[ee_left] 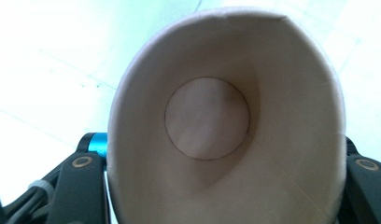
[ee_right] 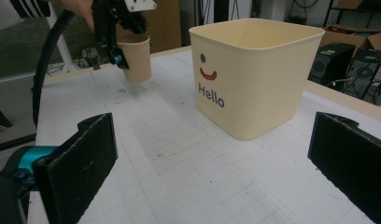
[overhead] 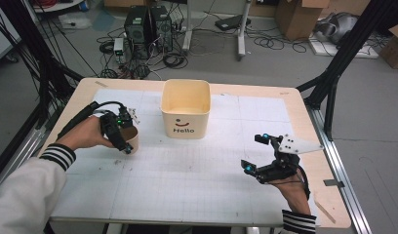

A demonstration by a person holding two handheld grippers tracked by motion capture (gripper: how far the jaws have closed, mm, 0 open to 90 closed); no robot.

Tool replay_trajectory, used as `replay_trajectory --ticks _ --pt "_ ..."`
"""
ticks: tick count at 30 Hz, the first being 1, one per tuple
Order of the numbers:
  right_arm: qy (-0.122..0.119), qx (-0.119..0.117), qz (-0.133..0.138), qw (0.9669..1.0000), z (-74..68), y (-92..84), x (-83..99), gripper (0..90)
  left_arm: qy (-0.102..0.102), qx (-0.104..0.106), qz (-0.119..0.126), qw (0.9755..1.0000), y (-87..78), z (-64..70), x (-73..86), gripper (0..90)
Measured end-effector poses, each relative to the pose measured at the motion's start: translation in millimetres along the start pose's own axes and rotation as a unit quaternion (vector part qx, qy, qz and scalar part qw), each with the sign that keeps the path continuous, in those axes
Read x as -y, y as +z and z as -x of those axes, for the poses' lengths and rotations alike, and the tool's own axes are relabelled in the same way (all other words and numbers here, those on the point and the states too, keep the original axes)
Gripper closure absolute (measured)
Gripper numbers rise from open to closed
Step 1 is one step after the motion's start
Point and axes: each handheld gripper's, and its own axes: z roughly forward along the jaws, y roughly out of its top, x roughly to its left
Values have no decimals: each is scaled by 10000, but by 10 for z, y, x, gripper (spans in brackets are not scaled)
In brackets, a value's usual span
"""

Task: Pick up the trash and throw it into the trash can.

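Gripper on my left (overhead: pixel 120 131) is clamped on the paper cup (overhead: pixel 132 138), holding it just above the table (overhead: pixel 197 165) left of the cream Hello bin (overhead: pixel 186 108); my right gripper (overhead: pixel 259 153) hovers with jaws spread wide, holding nothing.

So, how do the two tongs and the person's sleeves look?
Both tongs, the left tongs and the right tongs, are black frames with flat black jaws and small cyan parts near the tips. The right one carries a grey three-cornered plate with dark dots. A black cable trails from the left one. The sleeves are light, with black-and-white striped cuffs.
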Motion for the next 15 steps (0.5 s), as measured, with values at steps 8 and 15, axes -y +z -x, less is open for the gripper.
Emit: replay_trajectory --ticks 8,15 --pt "-12 7 -18 10000 -2 3 0 2 59 -34 71 10000 -219 3 -90 351" --pt "-1 12 -16 10000 1 0 1 2 103 -48 129 9999 -409 -2 -158 351"
